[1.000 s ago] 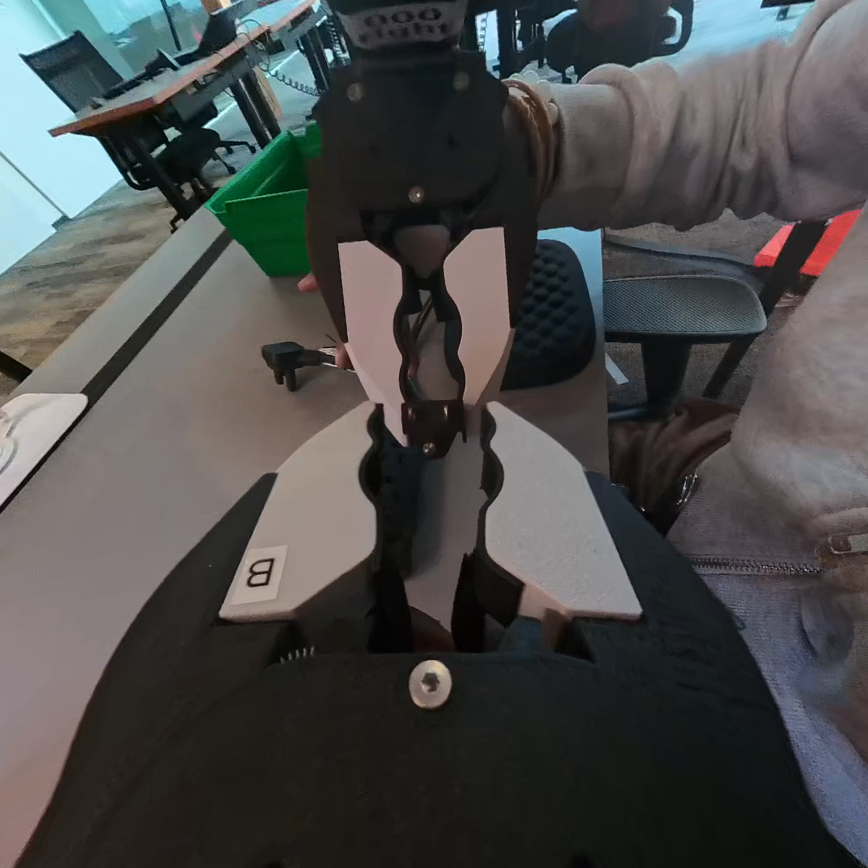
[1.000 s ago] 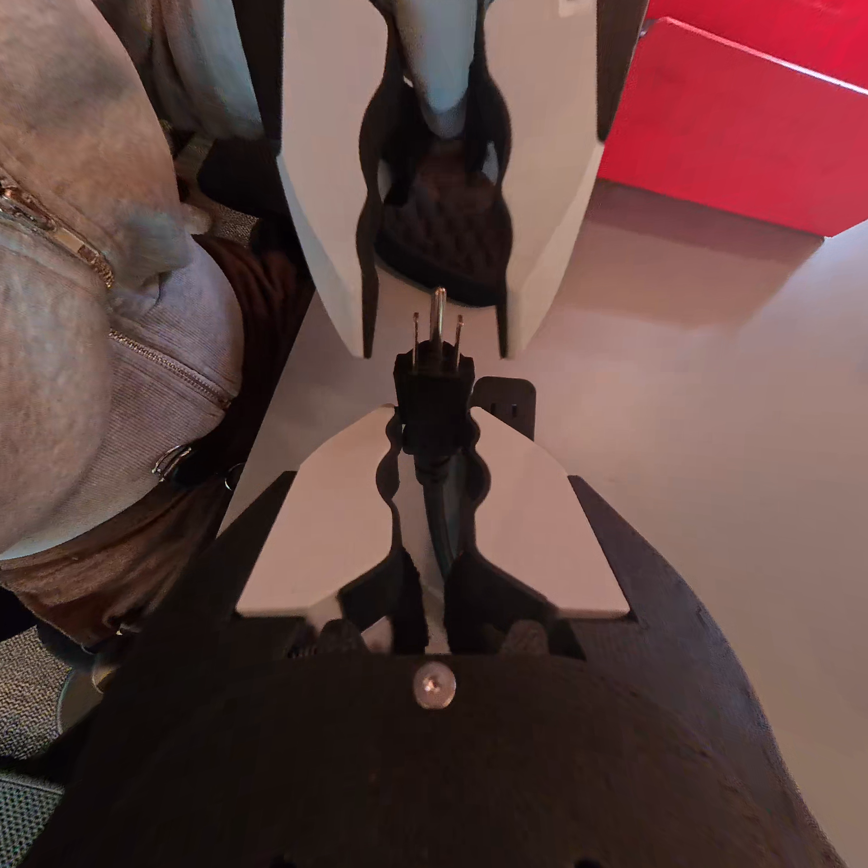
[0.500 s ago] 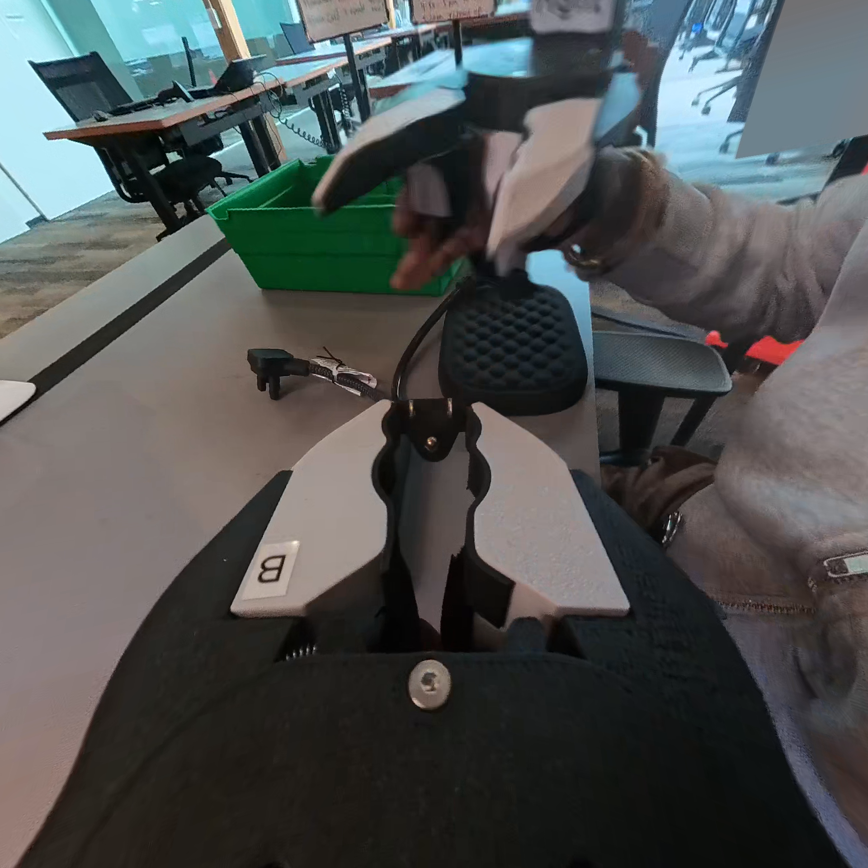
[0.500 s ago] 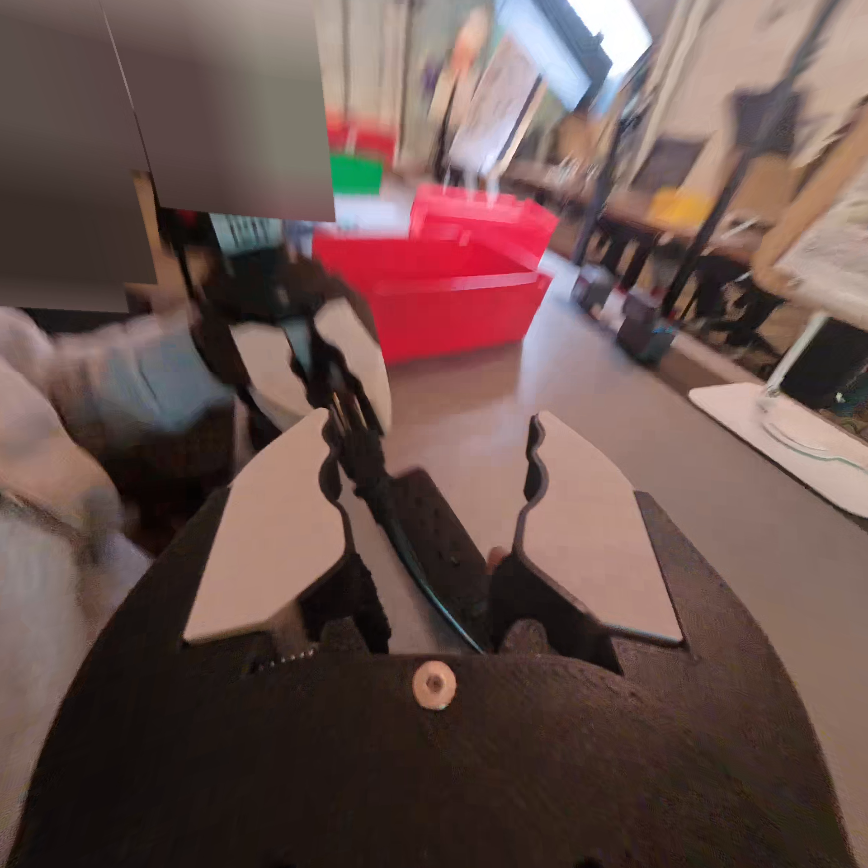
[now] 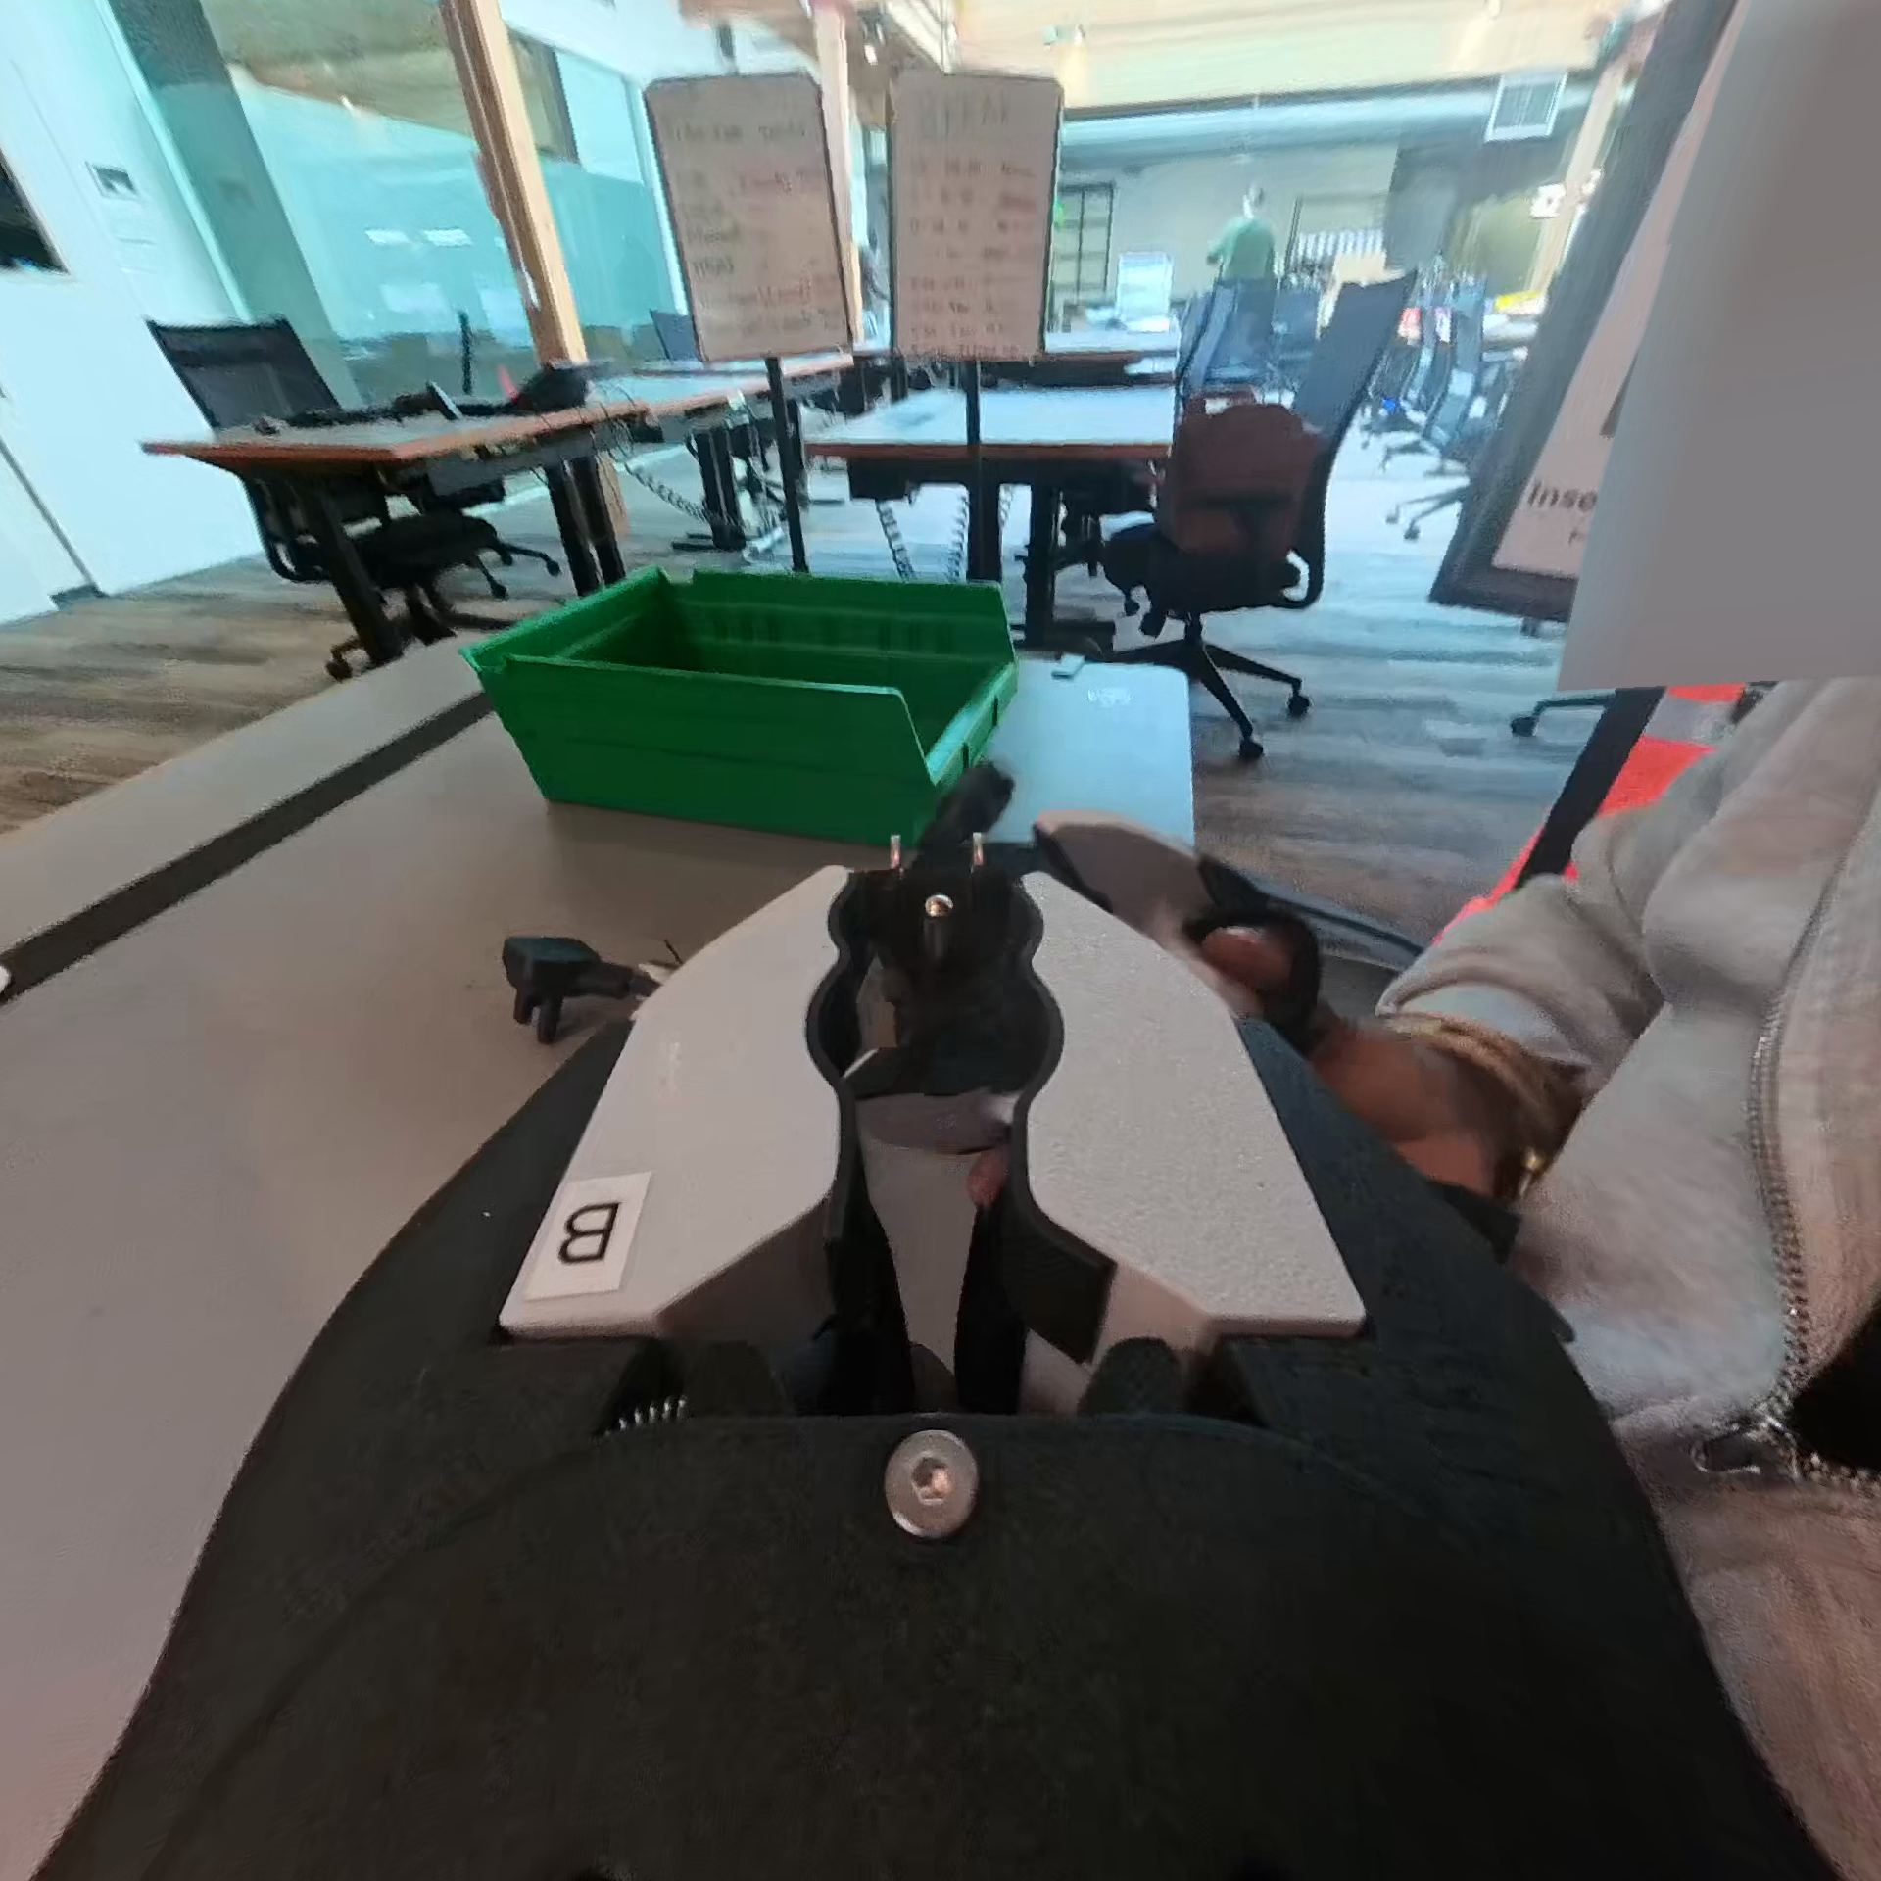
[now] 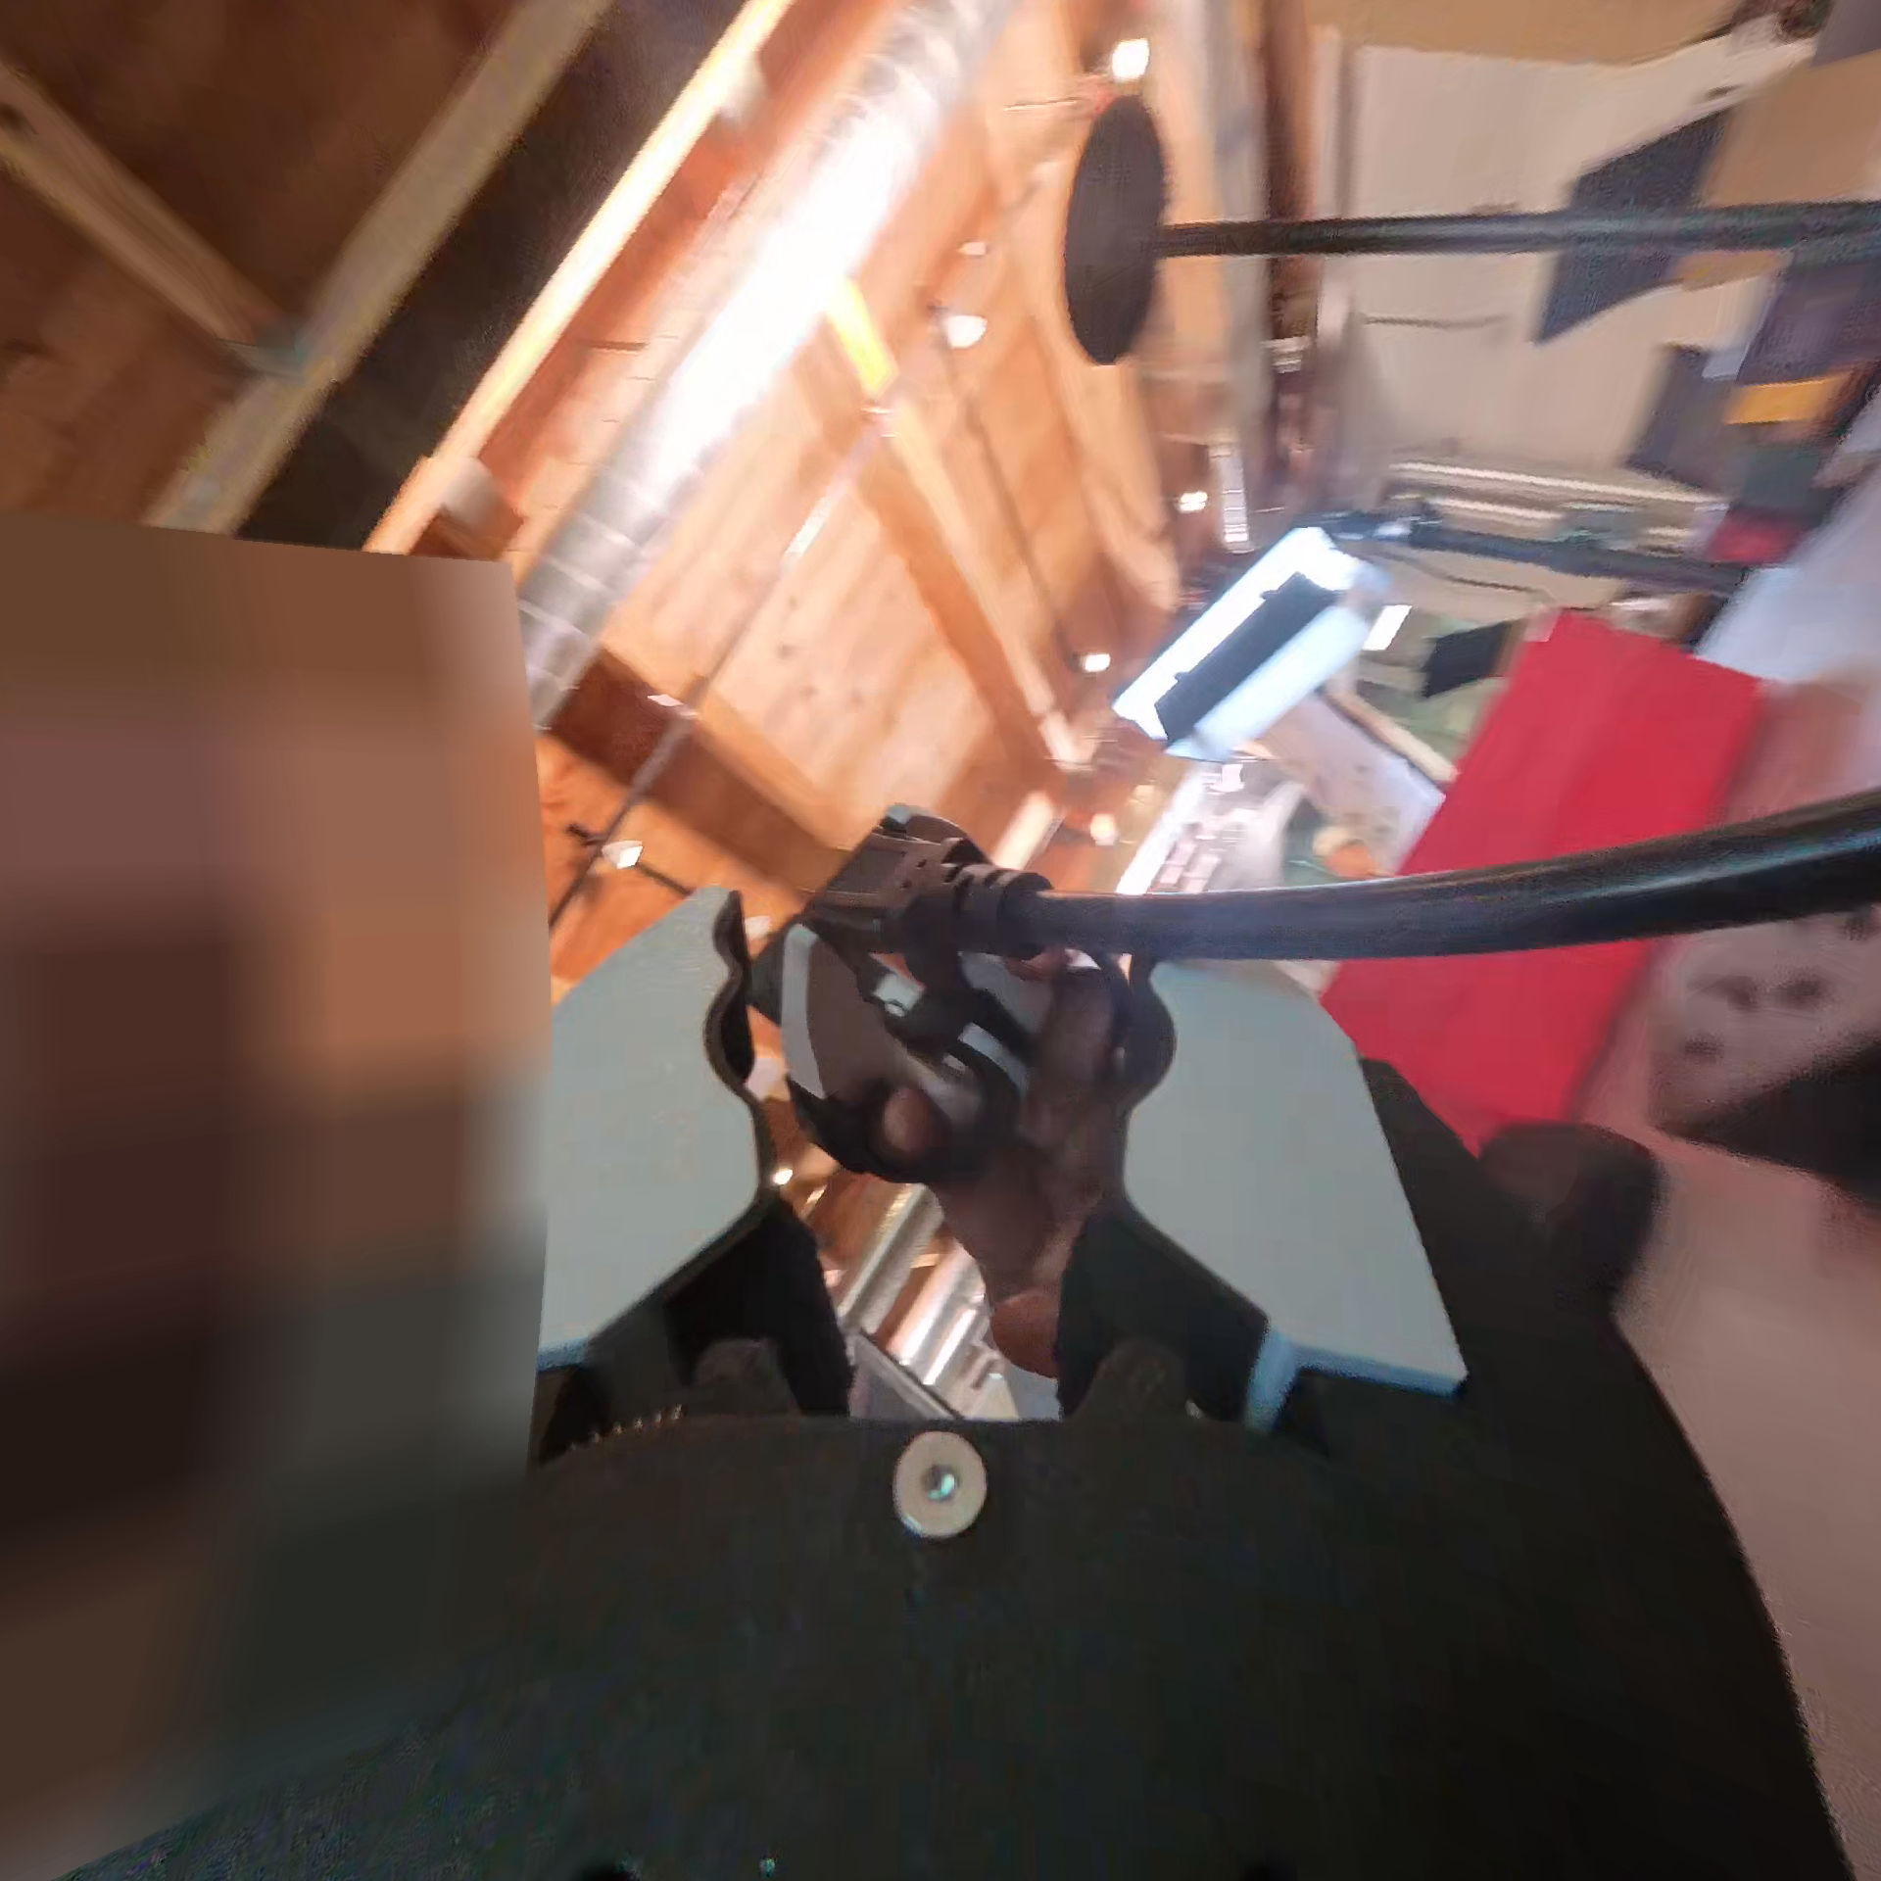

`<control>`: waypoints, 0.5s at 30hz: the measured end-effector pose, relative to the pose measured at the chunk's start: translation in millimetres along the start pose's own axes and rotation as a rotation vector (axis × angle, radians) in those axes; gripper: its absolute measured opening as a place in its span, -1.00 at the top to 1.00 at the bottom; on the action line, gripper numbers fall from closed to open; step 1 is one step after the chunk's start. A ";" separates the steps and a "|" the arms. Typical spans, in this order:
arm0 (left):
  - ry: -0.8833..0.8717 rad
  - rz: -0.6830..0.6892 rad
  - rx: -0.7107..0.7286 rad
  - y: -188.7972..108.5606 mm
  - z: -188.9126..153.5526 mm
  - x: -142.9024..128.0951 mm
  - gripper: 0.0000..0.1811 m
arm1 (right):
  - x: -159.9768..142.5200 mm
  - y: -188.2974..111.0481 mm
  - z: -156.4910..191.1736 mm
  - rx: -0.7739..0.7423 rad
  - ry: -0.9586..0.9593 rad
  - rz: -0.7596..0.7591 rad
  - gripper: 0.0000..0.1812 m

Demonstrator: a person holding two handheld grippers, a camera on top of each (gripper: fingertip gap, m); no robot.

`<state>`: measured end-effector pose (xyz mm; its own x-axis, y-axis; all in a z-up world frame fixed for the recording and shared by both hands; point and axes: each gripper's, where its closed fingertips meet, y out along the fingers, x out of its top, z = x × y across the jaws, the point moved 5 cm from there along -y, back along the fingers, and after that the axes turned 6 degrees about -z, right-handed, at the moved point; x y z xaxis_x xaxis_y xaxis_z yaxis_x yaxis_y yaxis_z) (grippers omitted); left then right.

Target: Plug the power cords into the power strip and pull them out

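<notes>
Open office — desks (image 5: 407, 448), chairs (image 5: 1237, 529), wood floor (image 5: 1354, 804), glass walls (image 5: 407, 254).

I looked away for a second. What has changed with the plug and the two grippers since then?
The plug changed hands. A second ago the right gripper held it; now the left gripper has its fingers shut on it, prongs pointing forward. The right gripper has opened, let go and swung aside, its camera tipped towards the ceiling. Unchanged: the second plug lies on the table near the green bin.
</notes>
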<state>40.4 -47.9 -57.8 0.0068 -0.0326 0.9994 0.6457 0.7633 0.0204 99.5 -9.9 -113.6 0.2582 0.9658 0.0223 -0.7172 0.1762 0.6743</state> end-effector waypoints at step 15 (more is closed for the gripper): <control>-0.332 -0.471 -0.019 -17.9 -7.5 1.6 0.71 | -8.9 26.2 27.8 0.220 -0.663 0.231 0.68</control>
<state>34.6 -66.5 -56.8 -0.5227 -0.1599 0.8374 0.5349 0.7033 0.4682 96.4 -19.1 -75.6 0.5035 0.6435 0.5765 -0.6722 -0.1274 0.7293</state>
